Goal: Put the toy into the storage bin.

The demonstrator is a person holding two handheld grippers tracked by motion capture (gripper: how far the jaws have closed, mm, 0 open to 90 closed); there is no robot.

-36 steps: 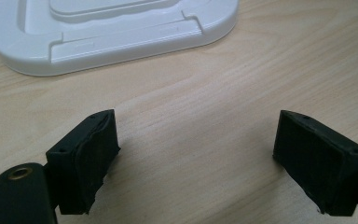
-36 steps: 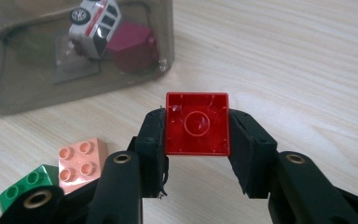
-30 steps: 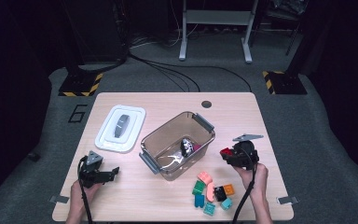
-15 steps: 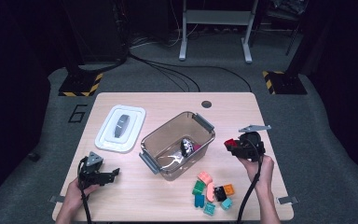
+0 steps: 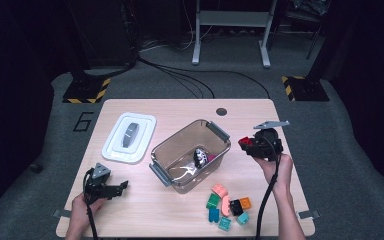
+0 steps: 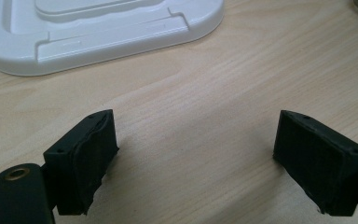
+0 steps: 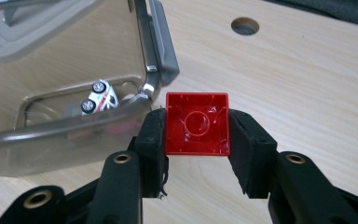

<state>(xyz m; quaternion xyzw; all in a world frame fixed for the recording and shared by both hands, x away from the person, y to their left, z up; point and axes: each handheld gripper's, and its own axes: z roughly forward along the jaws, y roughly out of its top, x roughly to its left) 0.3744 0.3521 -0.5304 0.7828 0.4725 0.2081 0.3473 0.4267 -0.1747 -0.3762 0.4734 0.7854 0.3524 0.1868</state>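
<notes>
Right gripper view: a red block (image 7: pixel 197 123) is held between the two black jaws of the right gripper (image 7: pixel 196 140), its hollow underside turned toward the camera and one pad pressed on each side wall. Just beyond it stands the near corner of the clear box (image 7: pixel 149 70), where a grey latch handle sticks out, and a small white toy car (image 7: pixel 99 97) can be seen lying inside. From the high view, the block (image 5: pixel 245 142) is seen raised above the table (image 5: pixel 280 120), to the right of the box (image 5: pixel 165 150) and apart from its rim; the other blocks (image 5: pixel 227 202) are heaped in front of the box, near the table's front edge.

The step in hand is judged to be carrying the block over the box and dropping it in. It would be done best if the block were lifted clear of the rim and the latch handle (the corner sits right in the path), then moved over the open middle before the grip is eased. A low release is advised, so that the block is not bounced out, and a spot away from the car should be chosen.

The left gripper (image 6: pixel 196 158) is kept low over bare wood with its jaws spread wide and nothing between them, next to the white lid (image 6: pixel 98 32); it need not be moved for this step
</notes>
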